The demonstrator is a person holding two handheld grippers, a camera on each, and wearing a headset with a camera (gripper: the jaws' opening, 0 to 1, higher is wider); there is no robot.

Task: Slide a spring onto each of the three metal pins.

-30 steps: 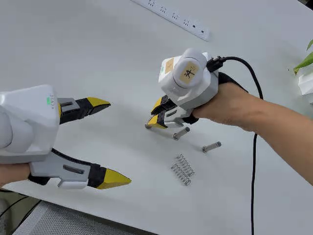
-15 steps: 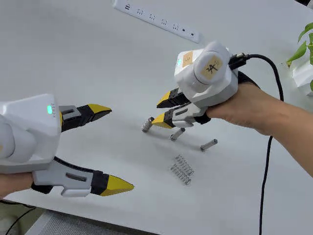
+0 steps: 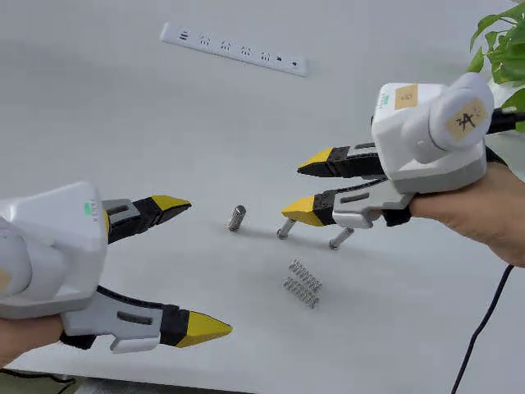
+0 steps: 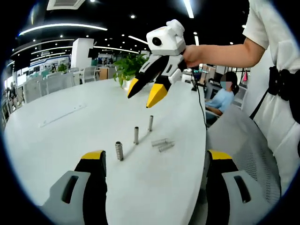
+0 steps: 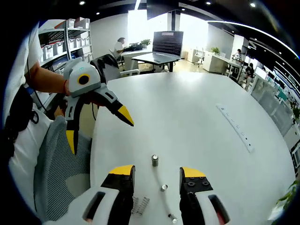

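Plainly, left gripper (image 3: 209,265) gapes wide, right gripper (image 3: 291,191) half-open, both empty.

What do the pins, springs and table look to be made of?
The pins: smooth grey cylinders with a dull sheen, likely steel. The springs: thin silvery coiled wire, probably steel. The table: matte white, even surface; laminate or painted board, can't tell which.

Table (image 3: 123,123) bare and open from the power strip (image 3: 234,48) down to the pins (image 3: 285,228); three pins upright in a tight row; two springs (image 3: 302,284) lying just in front; right gripper (image 3: 293,193) raised over the row, jaws apart; left gripper (image 3: 210,265) low at the near edge, jaws wide; plant (image 3: 500,41) at far right corner.
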